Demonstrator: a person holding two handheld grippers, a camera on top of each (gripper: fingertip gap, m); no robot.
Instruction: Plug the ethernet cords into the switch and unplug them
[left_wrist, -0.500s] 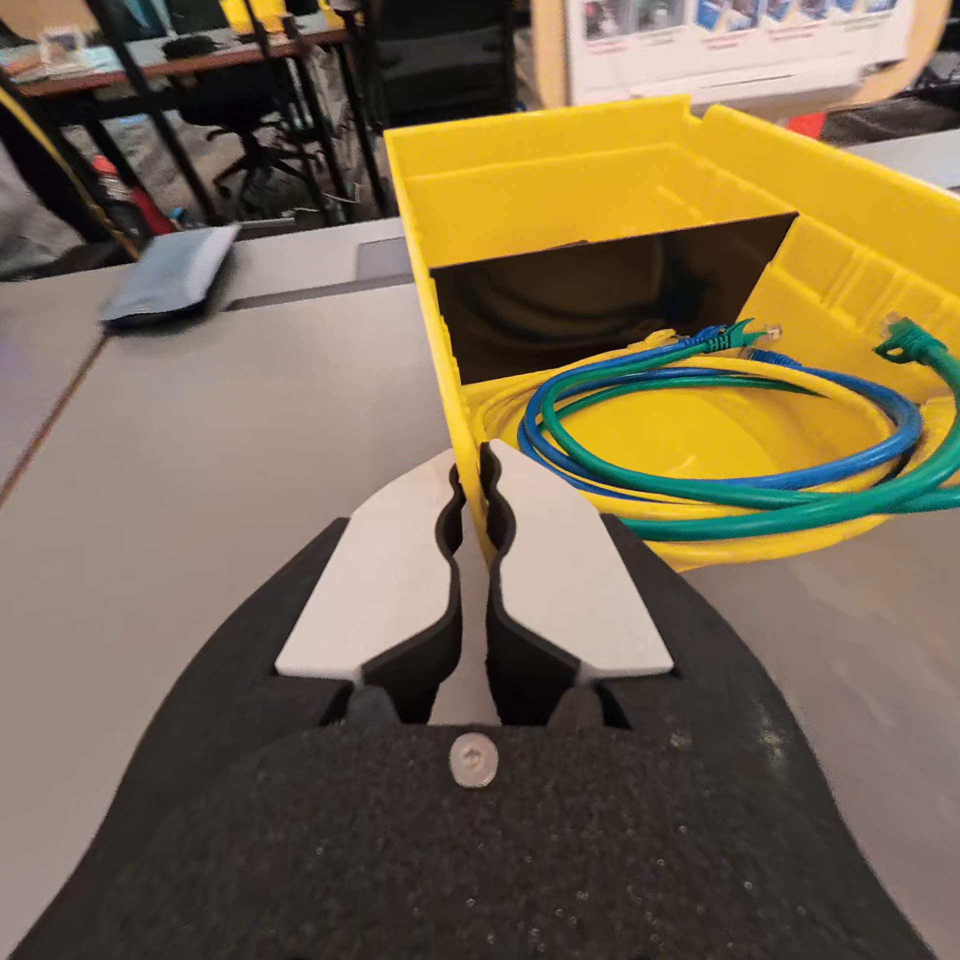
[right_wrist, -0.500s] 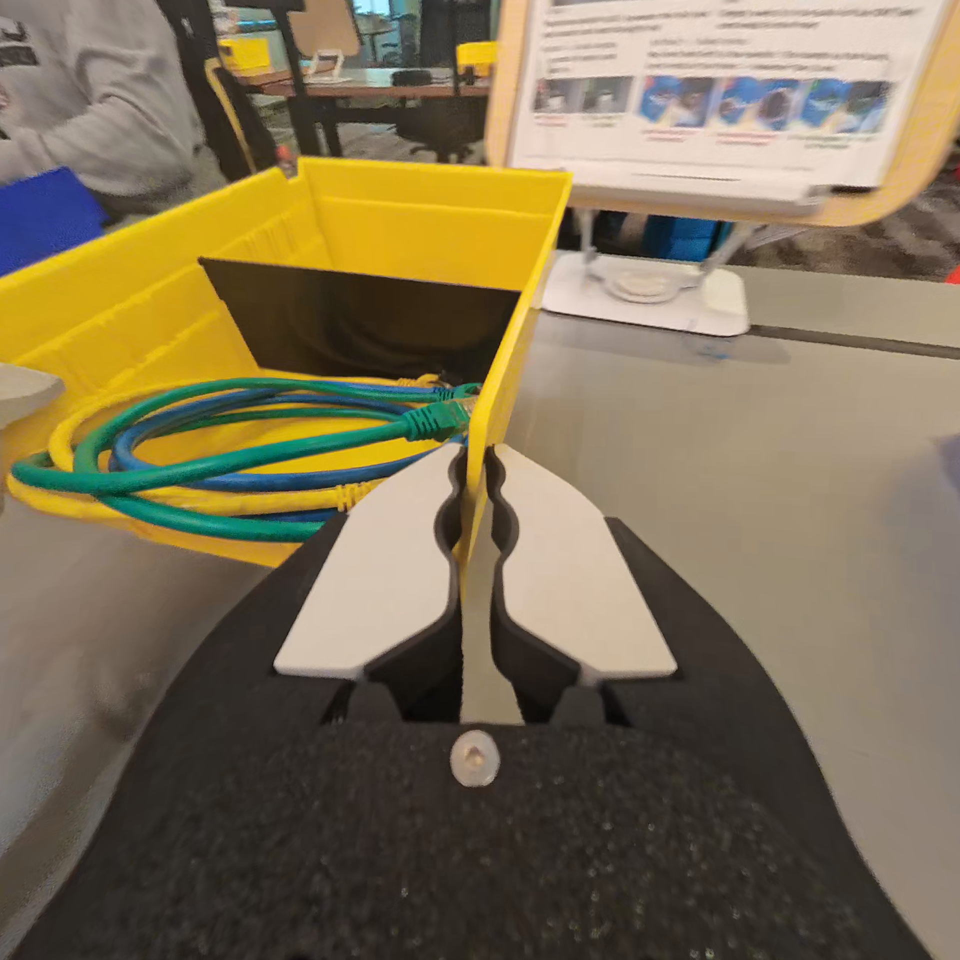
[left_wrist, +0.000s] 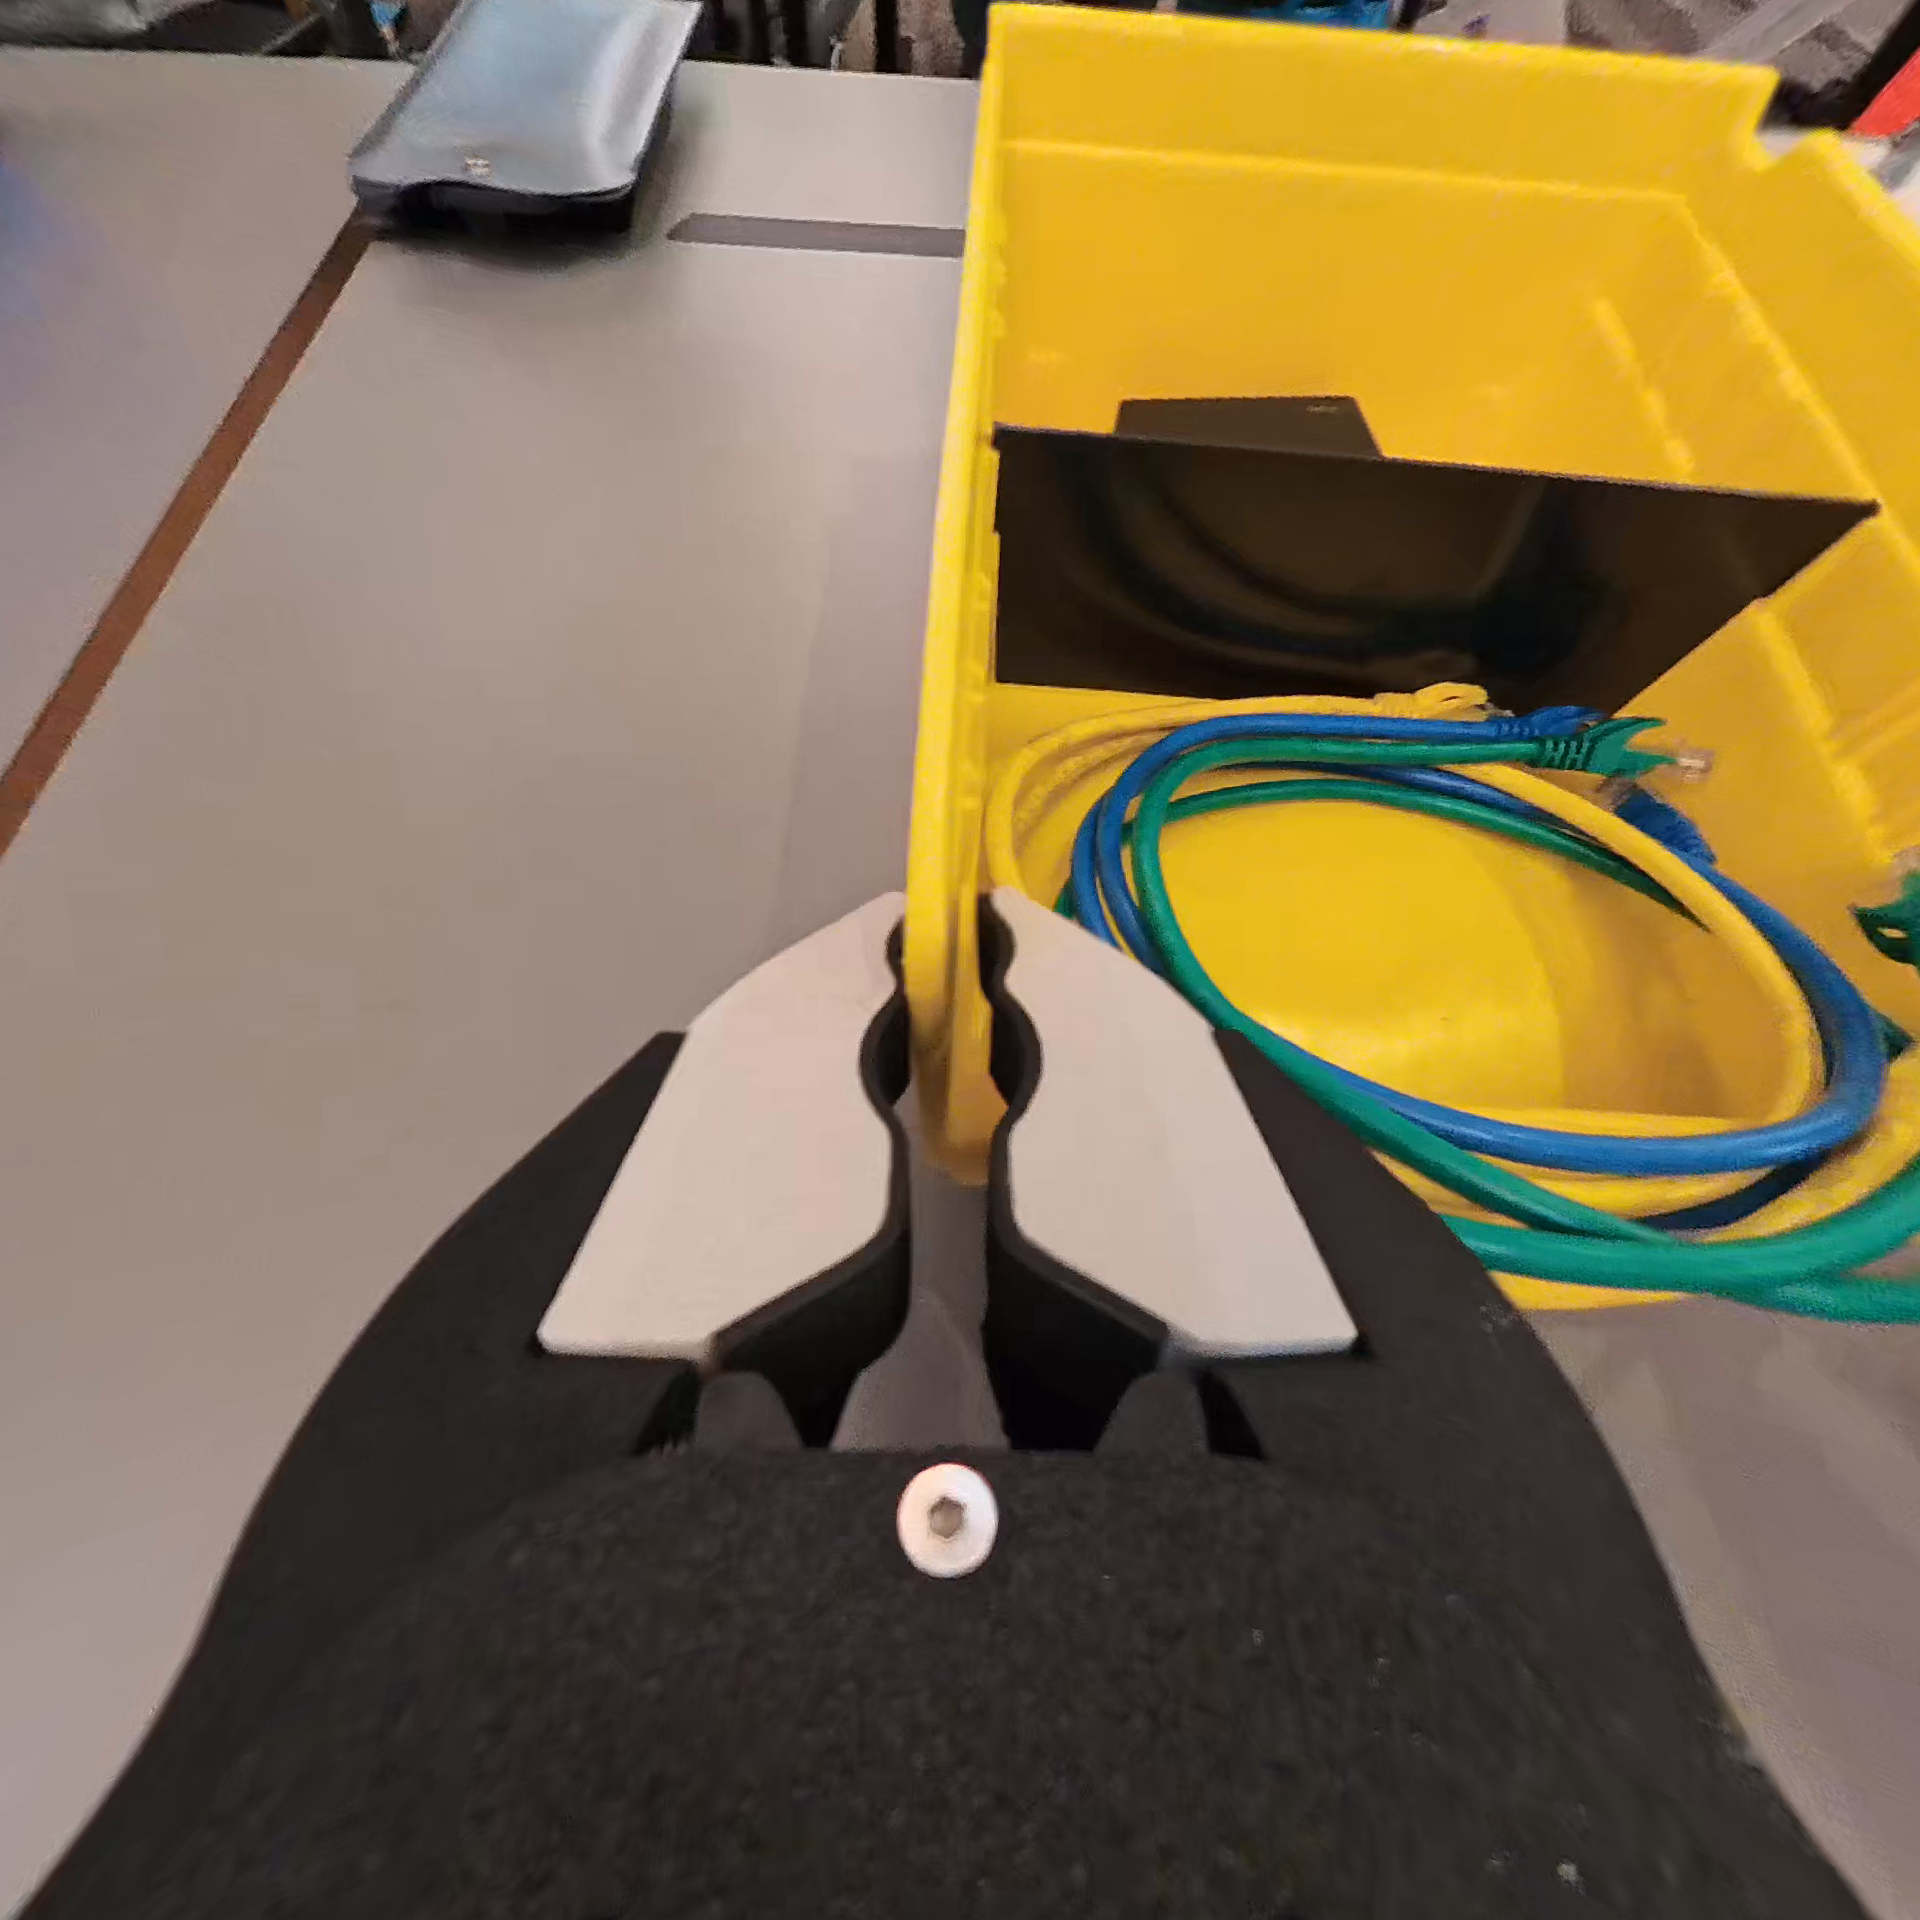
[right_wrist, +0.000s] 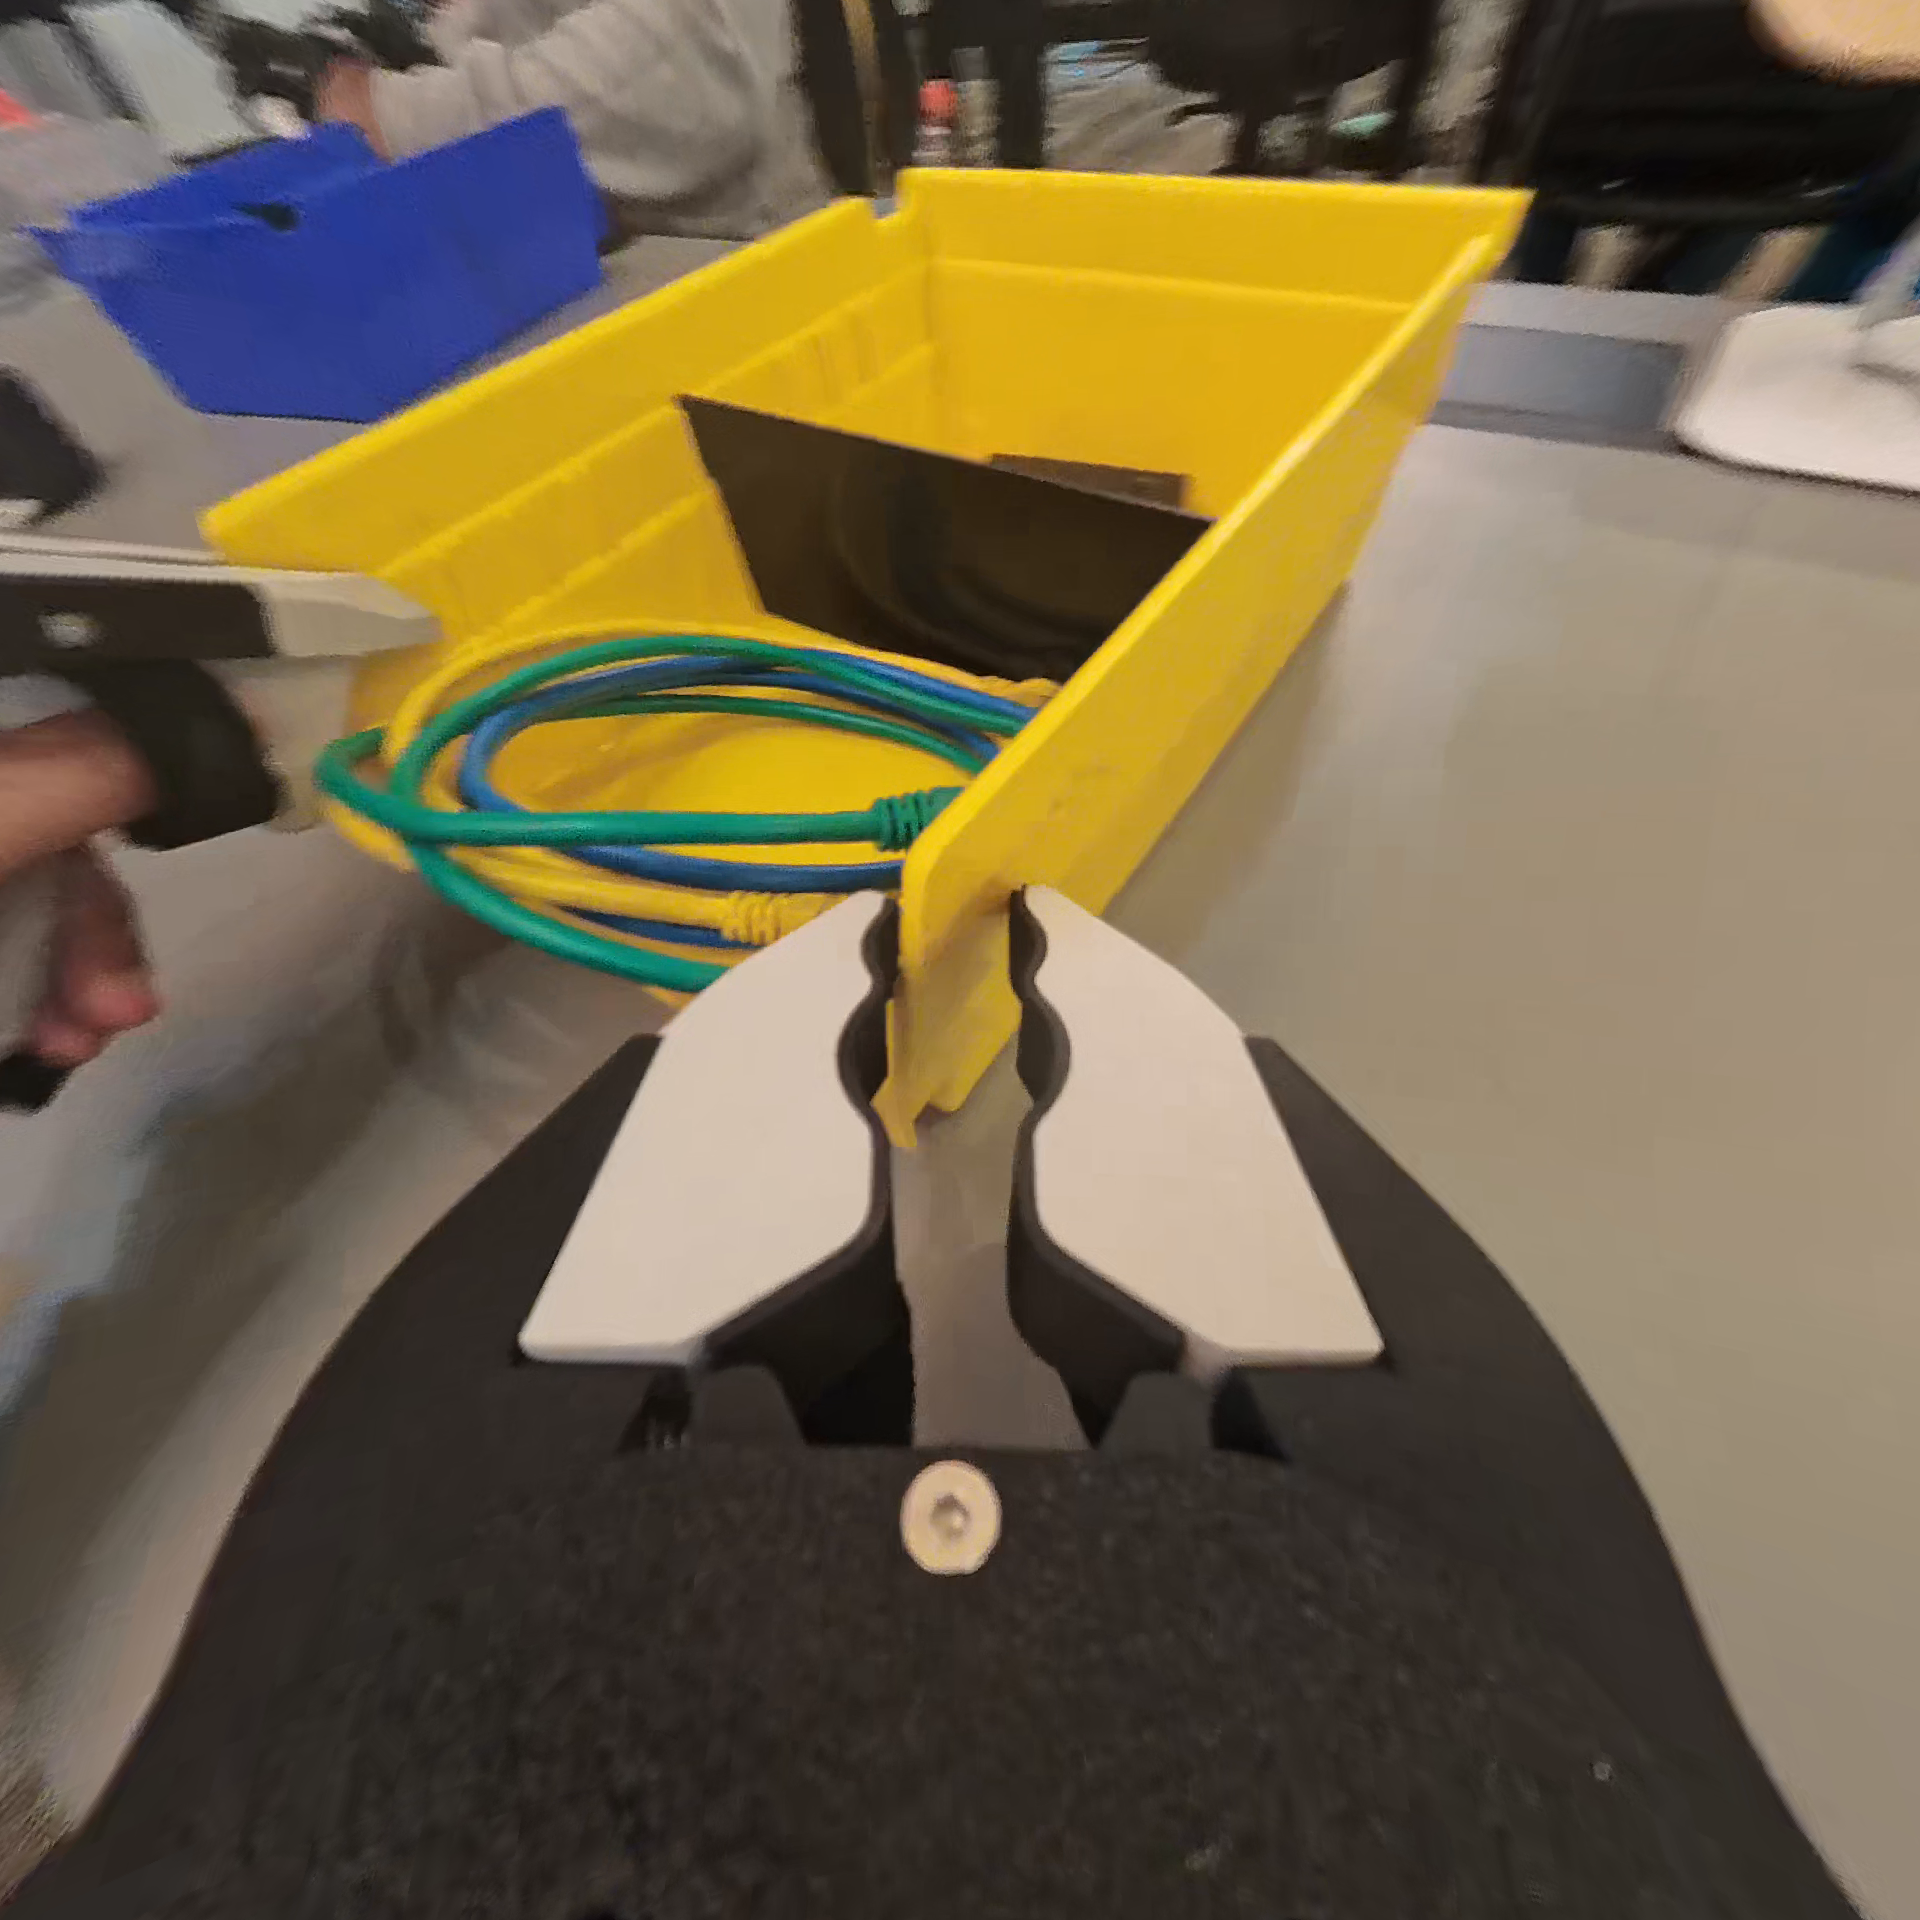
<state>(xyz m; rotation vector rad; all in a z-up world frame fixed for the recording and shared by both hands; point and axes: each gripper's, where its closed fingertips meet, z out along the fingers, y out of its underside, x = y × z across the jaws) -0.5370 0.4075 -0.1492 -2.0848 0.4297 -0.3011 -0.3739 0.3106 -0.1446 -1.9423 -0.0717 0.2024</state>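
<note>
**Bin gripped at both front corners; cords not yet touched**

Left gripper (left_wrist: 943, 925) closed on the front left wall of a yellow bin (left_wrist: 1351, 260), fingers (left_wrist: 769, 1122) pinching the wall between them. Right gripper (right_wrist: 951, 914) likewise closed on the front right wall of the bin (right_wrist: 1195, 239), the wall edge wedged between its fingers (right_wrist: 1164, 1143). Both views blurred. Whether the bin rests on the grey bench (left_wrist: 468, 675) or hangs just above it, cannot tell.

Inside the bin, front compartment: three coiled ethernet cords, one yellow cord (left_wrist: 1039, 790), one blue cord (left_wrist: 1849, 1039), one green cord (left_wrist: 1153, 831), looped together, part of the loop spilling over the low front lip. Plug ends loose, none seated in anything. Behind them one upright black divider (left_wrist: 1403, 561), with a flat black object (left_wrist: 1247, 426) just showing past its top edge; possibly the switch, too hidden to say.

Judged progress: at the very start. Nothing plugged, nothing unplugged, no cord held. Still ahead, by the look of it: placing the bin, freeing both grippers, getting the switch out, seating each of the three cords, then pulling each out again.

Elsewhere: one dark pouch (left_wrist: 520, 114) at the far left of the bench; one blue bin (right_wrist: 343, 260) farther off; one white stand base (right_wrist: 1808, 405) at far right; one person's hand (right_wrist: 73, 894) on the left gripper's handle.
</note>
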